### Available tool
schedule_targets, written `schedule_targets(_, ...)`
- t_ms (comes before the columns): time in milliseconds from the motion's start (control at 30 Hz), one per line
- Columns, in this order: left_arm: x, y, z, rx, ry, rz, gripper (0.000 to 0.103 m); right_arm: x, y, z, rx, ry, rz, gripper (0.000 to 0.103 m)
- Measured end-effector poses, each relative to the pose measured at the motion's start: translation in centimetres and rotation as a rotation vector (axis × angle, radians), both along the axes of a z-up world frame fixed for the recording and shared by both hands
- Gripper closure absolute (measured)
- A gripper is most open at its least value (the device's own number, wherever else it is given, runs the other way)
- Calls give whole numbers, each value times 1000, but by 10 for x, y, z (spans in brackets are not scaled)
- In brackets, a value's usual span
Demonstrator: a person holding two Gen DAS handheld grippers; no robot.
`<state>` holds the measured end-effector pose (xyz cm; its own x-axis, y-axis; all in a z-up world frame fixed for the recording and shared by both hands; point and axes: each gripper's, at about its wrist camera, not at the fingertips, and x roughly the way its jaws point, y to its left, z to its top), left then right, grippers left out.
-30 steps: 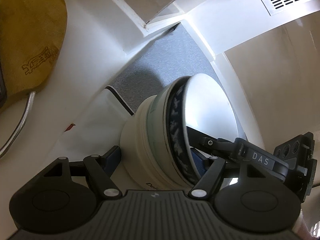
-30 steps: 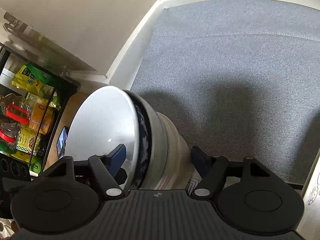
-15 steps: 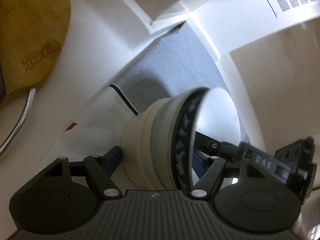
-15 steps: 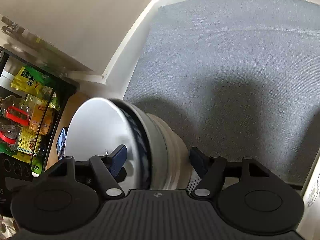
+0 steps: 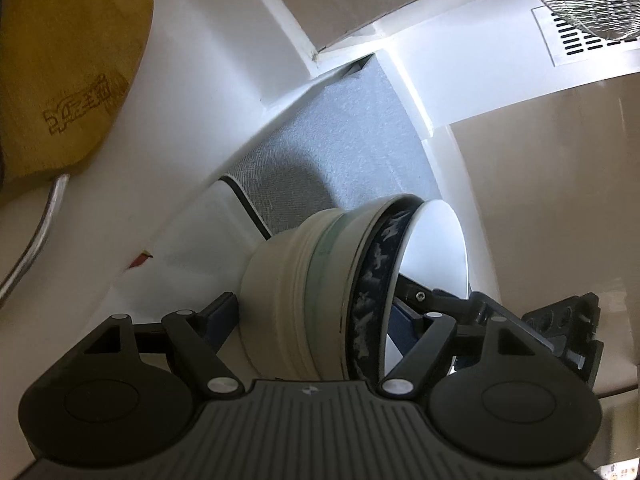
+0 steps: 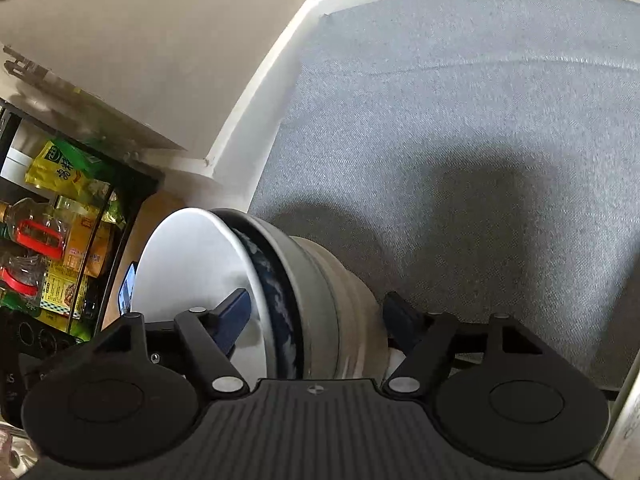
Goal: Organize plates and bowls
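1. A grey woven fabric mat (image 6: 460,120) lines the floor of a white-walled compartment (image 5: 224,80) and fills most of the right wrist view.
2. A curved-edged yellow-brown wooden board with a burnt-in logo (image 5: 60,60) lies at the upper left of the left wrist view, well apart from the mat. A bent silver metal bar (image 5: 36,240) runs out from under it.
3. A black wire rack of yellow and green packets and red-capped bottles (image 6: 72,208) stands at the left edge of the right wrist view.
4. The stack of nested ceramic bowls (image 5: 288,288) lies tipped on its side above the near end of the mat, casting a shadow on it. I cannot tell whether the stack touches the mat.
   - A cream bowl (image 5: 276,280) is outermost.
   - A pale green one follows, then a dark blue bowl flecked with white (image 5: 372,280).
   - A plain white bowl (image 6: 192,272) sits innermost.
5. The left gripper (image 5: 316,312) is clamped along the stack, with one blue pad against the cream base and the other inside the white bowl.
6. The right gripper (image 6: 316,308) grips the stack the same way from the opposite side, with one pad in the white bowl and one at the base.
7. A round wire-mesh strainer (image 5: 588,4) shows at the top right, over a slotted white vent.
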<state>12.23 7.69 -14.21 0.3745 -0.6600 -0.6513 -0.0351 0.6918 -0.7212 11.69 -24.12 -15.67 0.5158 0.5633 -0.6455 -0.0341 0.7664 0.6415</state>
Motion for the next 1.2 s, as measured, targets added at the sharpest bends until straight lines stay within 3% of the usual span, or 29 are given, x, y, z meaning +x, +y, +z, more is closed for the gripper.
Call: schedule_targets(1200,2,-22,14,22,-75,-35,21,-25,-7,17,-37,9,-28,30)
